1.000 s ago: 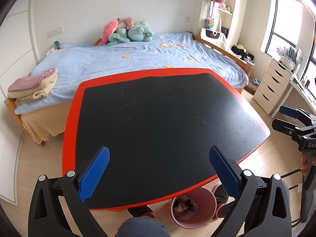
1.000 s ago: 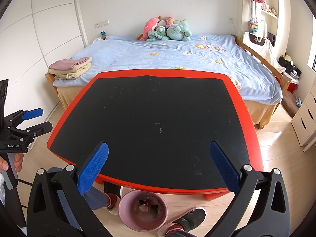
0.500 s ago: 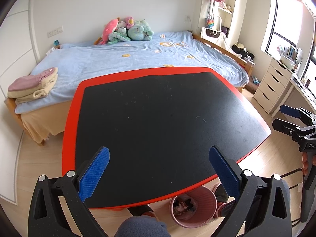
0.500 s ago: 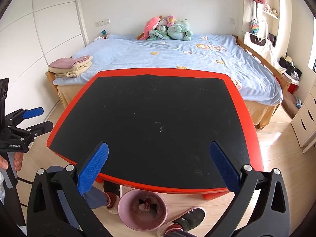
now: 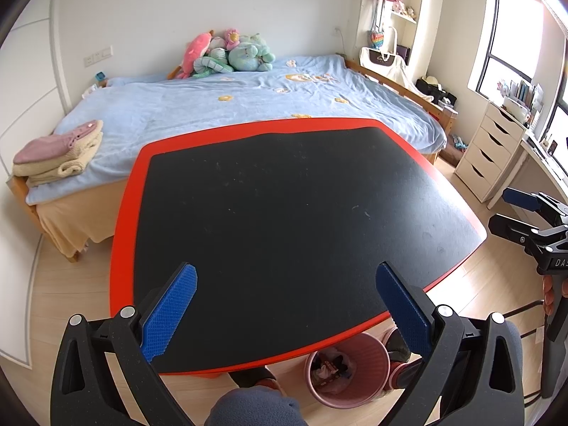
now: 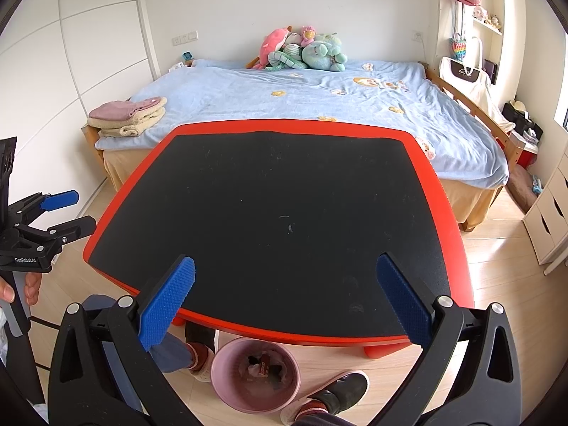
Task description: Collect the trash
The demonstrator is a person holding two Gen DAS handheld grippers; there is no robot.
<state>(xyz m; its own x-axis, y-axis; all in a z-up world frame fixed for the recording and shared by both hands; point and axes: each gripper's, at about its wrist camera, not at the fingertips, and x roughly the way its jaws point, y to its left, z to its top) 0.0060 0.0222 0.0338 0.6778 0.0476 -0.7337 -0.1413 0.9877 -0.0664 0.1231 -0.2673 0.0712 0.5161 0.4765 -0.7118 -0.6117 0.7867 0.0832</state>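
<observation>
Left wrist view shows the left gripper (image 5: pixel 285 284) held over the near edge of a red table (image 5: pixel 122 220) with a black mat (image 5: pixel 291 213) on top. Its blue-padded jaws stand wide apart with nothing between them. Below the table's near edge, on the wooden floor, stands a pink trash bin (image 5: pixel 346 369); inside it lies crumpled trash (image 5: pixel 332 367), including a small wrapper with red print.

From the right wrist view, the right gripper (image 6: pixel 284 284) also hangs over the table's near edge, jaws spread wide and holding nothing. The same bin (image 6: pixel 255 376) sits on the floor just past the table edge, between the person's feet, with dark and pale scraps (image 6: pixel 264 367) at its bottom.

Behind the table lies a bed (image 6: pixel 319 106) with a blue cover, soft toys (image 6: pixel 301 51) at its head and folded towels (image 6: pixel 127 115) on one corner.
</observation>
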